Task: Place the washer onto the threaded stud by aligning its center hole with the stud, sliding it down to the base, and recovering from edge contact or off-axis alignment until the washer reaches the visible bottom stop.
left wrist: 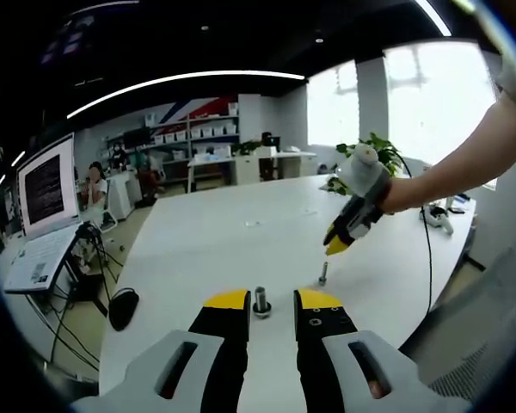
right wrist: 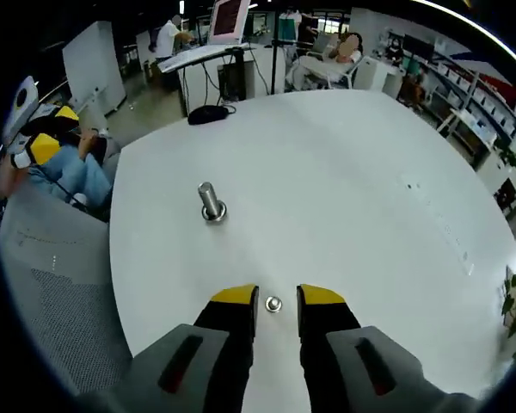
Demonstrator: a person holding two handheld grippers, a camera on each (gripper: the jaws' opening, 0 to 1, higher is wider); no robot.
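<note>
The upright grey metal threaded stud (right wrist: 211, 202), cylindrical with a flanged base, stands on the smooth white round table (right wrist: 353, 172). The small shiny ring-shaped washer (right wrist: 273, 304) lies flat on the table near the stud, between the parted yellow-tipped jaws of the right gripper (right wrist: 275, 297). The left gripper (left wrist: 272, 300) brackets the stud (left wrist: 261, 301), jaws narrowly parted, possibly not touching it.

The right gripper (right wrist: 273, 298) hangs over the white table (right wrist: 361, 172), jaws apart, with a small washer (right wrist: 273, 304) lying flat between their yellow tips. The stud (right wrist: 211, 202) stands upright farther on, apart from the washer.
</note>
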